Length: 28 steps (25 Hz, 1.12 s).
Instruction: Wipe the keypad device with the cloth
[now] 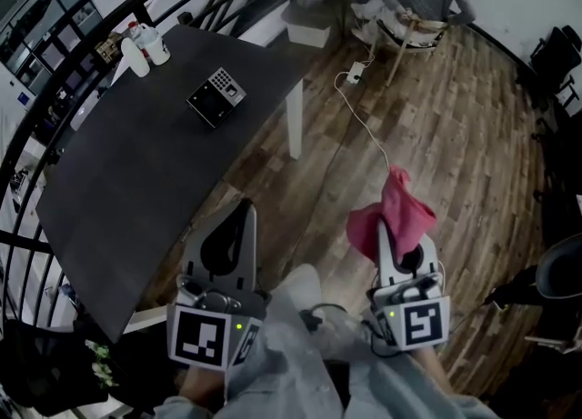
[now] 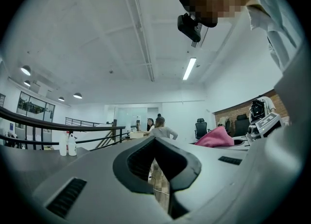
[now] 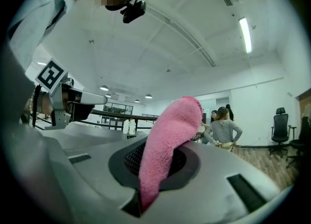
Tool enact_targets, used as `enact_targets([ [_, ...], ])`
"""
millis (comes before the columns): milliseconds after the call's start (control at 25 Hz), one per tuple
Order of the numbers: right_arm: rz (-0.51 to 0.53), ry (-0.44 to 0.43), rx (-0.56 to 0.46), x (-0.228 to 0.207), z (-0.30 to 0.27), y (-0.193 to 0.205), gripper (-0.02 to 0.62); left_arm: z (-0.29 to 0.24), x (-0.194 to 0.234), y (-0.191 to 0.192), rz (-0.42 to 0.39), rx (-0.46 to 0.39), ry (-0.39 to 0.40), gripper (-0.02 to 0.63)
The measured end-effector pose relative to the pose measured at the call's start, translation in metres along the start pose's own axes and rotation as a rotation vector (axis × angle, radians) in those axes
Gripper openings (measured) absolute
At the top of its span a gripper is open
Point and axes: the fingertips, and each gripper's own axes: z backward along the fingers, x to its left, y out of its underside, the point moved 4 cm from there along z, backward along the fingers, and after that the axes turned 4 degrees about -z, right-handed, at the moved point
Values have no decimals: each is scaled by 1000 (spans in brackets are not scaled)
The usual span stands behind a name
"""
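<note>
Pink cloth (image 1: 393,213) is sitting pinched in the right gripper (image 3: 145,184); the left gripper (image 2: 161,181) is riding closed and empty. Reaching for the keypad device (image 1: 216,96) at eleven o'clock, the cloth risks slipping free.

- No word, brand or number in here can be read from where I stand.
- The marker cube (image 1: 200,337) on the left tongs (image 1: 238,214) carries a black-and-white square pattern, a code rather than lettering.
- The second marker cube (image 1: 421,322), on the right tongs (image 1: 393,231), carries the same sort of pattern.
- The keypad device (image 1: 216,95) on the worktop (image 1: 118,181) has rows of keys, but their markings are too small to make out.
- The bottles (image 1: 145,44) stand at the worktop's far corner, and their labels are too small to read.
</note>
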Motion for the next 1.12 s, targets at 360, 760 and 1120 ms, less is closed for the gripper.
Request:
enact_targets([
  [360, 14, 14, -22, -17, -15, -4, 28, -26, 0, 3, 8, -8, 15, 8],
  [760, 22, -9, -9, -36, -59, -10, 28, -73, 12, 9, 29, 0, 17, 8],
  [1120, -31, -15, -26, -60, -120, -24, 26, -115, 49, 8, 29, -1, -27, 8],
])
